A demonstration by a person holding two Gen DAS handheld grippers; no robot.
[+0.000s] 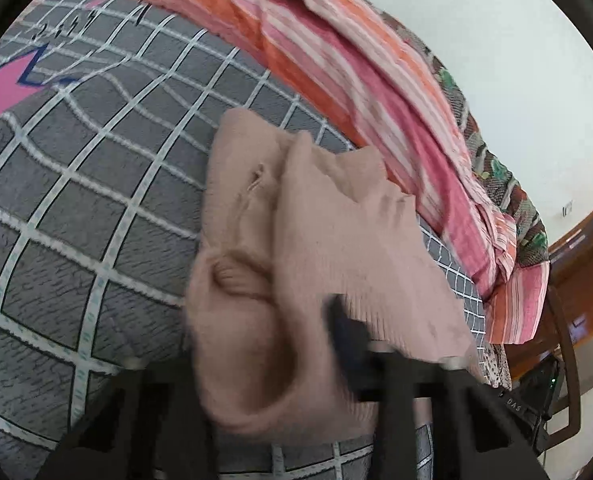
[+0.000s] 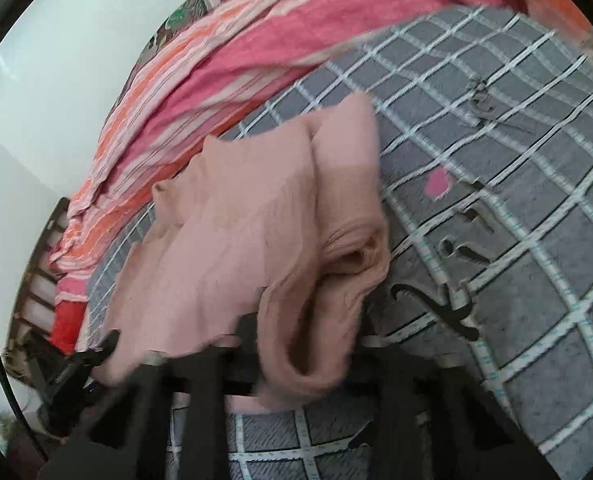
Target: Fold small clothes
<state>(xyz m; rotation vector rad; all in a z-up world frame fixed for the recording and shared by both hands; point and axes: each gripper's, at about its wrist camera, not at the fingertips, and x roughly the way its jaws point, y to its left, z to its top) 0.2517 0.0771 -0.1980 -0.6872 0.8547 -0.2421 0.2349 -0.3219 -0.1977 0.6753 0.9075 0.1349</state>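
pink garment (image 1: 336, 220) bunched on grey checked sheet (image 1: 76, 200), near striped blanket (image 1: 336, 60). left gripper (image 1: 348, 332) and right gripper (image 2: 292, 344) both pinch garment, jaws nearly closed.

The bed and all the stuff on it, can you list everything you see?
garment: one, dusty pink, crumpled on the sheet, near end raised at both grippers
sheet: one, grey with white grid and pink shapes, covering the bed
blanket: one, pink, orange and white stripes, bunched along the far edge
floral cloth: one, brown and green, under the blanket
wall: white, behind the bed
left gripper: one, black, shut on the garment
right gripper: one, black, shut on the garment
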